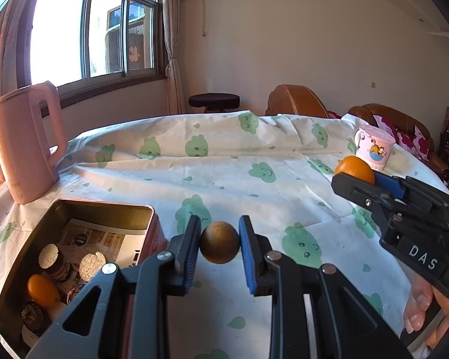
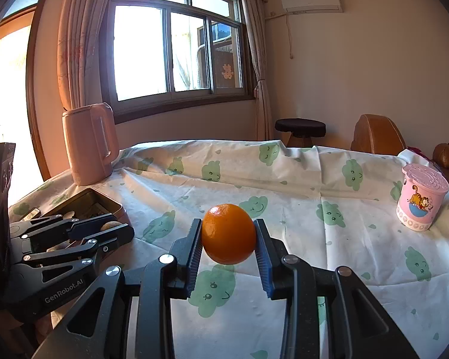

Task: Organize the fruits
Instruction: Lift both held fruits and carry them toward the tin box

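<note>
My left gripper [image 1: 220,243] is shut on a small round brown fruit [image 1: 220,242] and holds it above the tablecloth, just right of a metal tin [image 1: 104,209]. The tin holds a small orange fruit [image 1: 42,290] and several wrapped snacks. My right gripper [image 2: 228,234] is shut on an orange [image 2: 228,233] and holds it above the table. The right gripper with its orange [image 1: 354,169] also shows at the right of the left wrist view. The left gripper [image 2: 113,227] shows at the left of the right wrist view, by the tin [image 2: 104,200].
A pink kettle [image 1: 24,143] stands at the table's back left. A pink cartoon cup [image 2: 420,200] stands at the right. The table has a white cloth with green prints [image 1: 224,164]. Brown chairs and a dark stool stand behind.
</note>
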A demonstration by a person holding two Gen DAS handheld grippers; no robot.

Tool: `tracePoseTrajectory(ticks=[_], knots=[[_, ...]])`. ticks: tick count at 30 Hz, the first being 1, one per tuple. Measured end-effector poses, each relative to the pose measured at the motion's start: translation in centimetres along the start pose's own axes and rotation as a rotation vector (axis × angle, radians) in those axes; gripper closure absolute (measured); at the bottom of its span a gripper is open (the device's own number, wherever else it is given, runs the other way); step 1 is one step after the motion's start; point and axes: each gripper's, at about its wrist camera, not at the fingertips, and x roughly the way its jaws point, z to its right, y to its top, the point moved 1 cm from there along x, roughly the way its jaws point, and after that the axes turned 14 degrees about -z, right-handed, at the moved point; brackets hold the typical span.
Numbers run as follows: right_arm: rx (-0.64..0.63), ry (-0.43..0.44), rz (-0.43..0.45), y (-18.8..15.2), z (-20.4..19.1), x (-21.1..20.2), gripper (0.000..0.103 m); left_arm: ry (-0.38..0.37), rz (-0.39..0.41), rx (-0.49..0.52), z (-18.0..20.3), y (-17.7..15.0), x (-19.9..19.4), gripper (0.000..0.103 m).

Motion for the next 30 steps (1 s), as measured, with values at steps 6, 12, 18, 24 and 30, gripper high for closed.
tracePoseTrajectory(ticks=[6, 12, 18, 24, 30], knots=[[-0.005, -0.009, 0.018, 0.0, -0.2, -0.3, 0.068, 0.011, 0.026, 0.003, 0.2, -0.1, -0.5, 0.075], [-0.007, -0.017, 0.033, -0.1, -0.3, -0.6, 0.068, 0.021, 0.047, 0.002, 0.2, -0.3, -0.9, 0.075], [-0.012, -0.03, 0.053, -0.3, -0.5, -1.0, 0.068, 0.027, 0.066, 0.0, 0.2, -0.4, -1.3, 0.075], [-0.016, -0.039, 0.071, -0.4, -0.5, -1.3, 0.068, 0.032, 0.086, -0.01, 0.0, -0.5, -1.7, 0.075], [-0.019, -0.047, 0.086, -0.5, -0.6, -1.6, 0.068, 0.032, 0.097, -0.014, -0.1, -0.6, -1.9, 0.075]])
